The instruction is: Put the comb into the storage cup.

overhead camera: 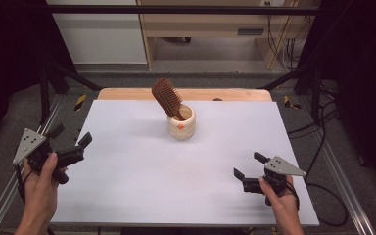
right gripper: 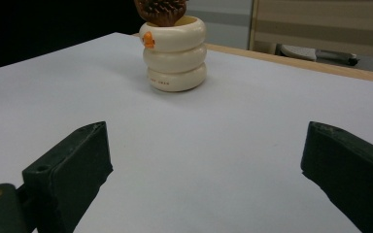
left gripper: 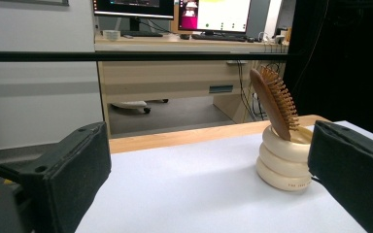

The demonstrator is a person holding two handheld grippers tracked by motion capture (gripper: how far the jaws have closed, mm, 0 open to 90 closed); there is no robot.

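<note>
1. White sheeting covers the table (overhead camera: 142,196), and on it, toward twelve o'clock from the person and just short of the bare wooden far edge, stands the cup (overhead camera: 181,123) with the hairbrush (overhead camera: 167,97) in it; both grippers sit well apart from it.
2. Cream and ribbed in three stacked rings, the cup stands upright with a small orange mark on its near side; it looks light, so I judge it could tip if the brush is dragged sideways.
3. Brown wood makes up the hairbrush, handle down in the cup, head leaning toward ten o'clock, bristles facing the right gripper's side.
4. At eight o'clock the left gripper (overhead camera: 71,139) rests with jaws spread wide, empty; at four o'clock the right gripper (overhead camera: 247,165) does likewise.
5. Probably best: steady the cup with one gripper, close the other on the brush neck, and lift along its lean.
</note>
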